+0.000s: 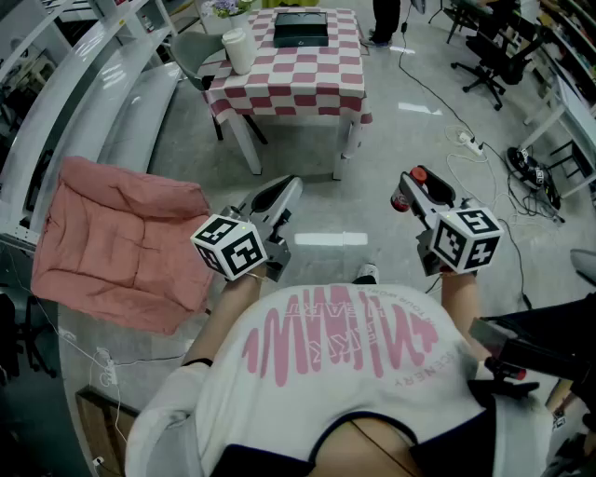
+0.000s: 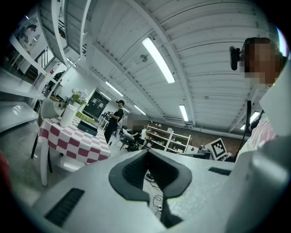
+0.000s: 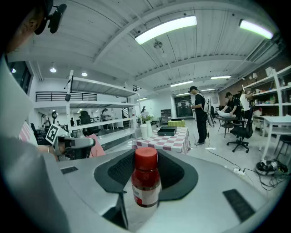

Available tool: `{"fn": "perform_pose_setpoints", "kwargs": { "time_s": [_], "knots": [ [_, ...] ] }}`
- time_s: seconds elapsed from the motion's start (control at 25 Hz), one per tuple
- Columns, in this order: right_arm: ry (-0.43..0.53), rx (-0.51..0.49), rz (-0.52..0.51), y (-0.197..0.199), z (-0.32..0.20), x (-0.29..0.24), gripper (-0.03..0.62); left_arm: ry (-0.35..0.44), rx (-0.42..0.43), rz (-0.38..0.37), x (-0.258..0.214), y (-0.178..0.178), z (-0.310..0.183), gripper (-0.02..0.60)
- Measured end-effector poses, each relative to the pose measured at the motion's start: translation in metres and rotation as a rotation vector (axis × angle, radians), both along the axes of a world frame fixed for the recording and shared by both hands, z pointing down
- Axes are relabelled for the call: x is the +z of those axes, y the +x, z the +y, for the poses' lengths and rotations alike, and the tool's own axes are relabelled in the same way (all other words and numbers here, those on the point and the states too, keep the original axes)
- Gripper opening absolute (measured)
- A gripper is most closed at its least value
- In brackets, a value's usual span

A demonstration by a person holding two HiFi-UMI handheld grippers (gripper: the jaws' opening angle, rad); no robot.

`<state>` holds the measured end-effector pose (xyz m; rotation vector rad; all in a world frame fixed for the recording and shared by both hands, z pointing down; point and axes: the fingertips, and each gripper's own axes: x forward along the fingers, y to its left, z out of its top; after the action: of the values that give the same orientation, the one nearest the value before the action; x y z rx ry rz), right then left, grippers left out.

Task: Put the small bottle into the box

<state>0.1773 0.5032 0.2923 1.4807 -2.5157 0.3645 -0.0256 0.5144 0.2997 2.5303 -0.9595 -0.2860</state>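
Note:
A small red bottle (image 3: 146, 180) with a red cap stands upright between the jaws of my right gripper (image 3: 146, 175), which is shut on it. In the head view the bottle (image 1: 406, 192) shows at the tip of the right gripper (image 1: 413, 193), held over the floor. The dark box (image 1: 301, 29) lies on the far checkered table (image 1: 298, 82), well ahead of both grippers; the right gripper view also shows the box (image 3: 167, 131). My left gripper (image 1: 279, 201) is held level at the left, its jaws shut with nothing between them (image 2: 152, 179).
A white cylinder (image 1: 238, 50) and flowers (image 1: 224, 8) stand on the table's left end, with a grey chair (image 1: 192, 52) beside it. A pink cushion (image 1: 121, 244) lies at the left. Cables (image 1: 470, 142) and an office chair (image 1: 488, 58) are at the right. A person (image 3: 198, 116) stands beyond the table.

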Motion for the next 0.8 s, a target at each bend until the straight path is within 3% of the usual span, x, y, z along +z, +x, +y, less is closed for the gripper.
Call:
{"fn": "perform_pose_setpoints", "kwargs": {
  "time_s": [0.8],
  "knots": [
    [-0.048,0.015,-0.021,-0.008,-0.025,0.011,0.153,-0.040,-0.017,-0.014,0.014,-0.019,-0.011,0.006]
  ]
}}
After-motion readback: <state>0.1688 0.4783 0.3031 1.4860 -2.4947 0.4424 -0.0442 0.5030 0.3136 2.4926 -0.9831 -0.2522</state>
